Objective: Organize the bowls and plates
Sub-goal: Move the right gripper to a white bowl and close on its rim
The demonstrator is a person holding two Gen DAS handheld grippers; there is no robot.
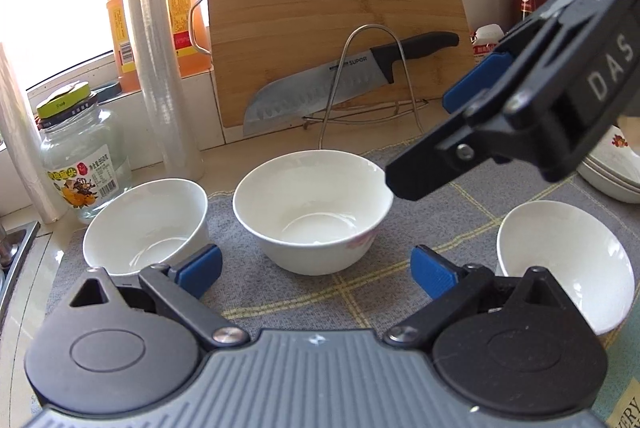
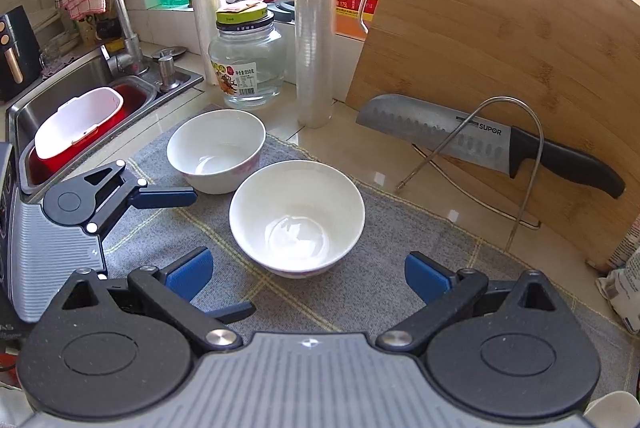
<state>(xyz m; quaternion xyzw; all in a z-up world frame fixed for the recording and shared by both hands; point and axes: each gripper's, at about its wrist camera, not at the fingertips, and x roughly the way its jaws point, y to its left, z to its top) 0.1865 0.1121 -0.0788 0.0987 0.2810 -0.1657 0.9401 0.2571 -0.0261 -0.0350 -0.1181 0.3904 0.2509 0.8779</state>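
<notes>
Above the bowl [image 2: 297,216] — both claws tilted down, agape.

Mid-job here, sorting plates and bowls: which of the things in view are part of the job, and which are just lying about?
Part of the job:
- middle bowl
- left bowl
- right bowl
- stacked plates at the right edge
- left tool and right tool, both open and empty

Lying about:
- knife
- cutting board
- glass jar
- cling film roll
- oil bottle

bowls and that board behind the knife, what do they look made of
The bowls: likely glazed ceramic or porcelain, glossy white with bright window reflections inside. The cutting board: apparently bamboo, matte tan with visible glued strips and grain.
</notes>
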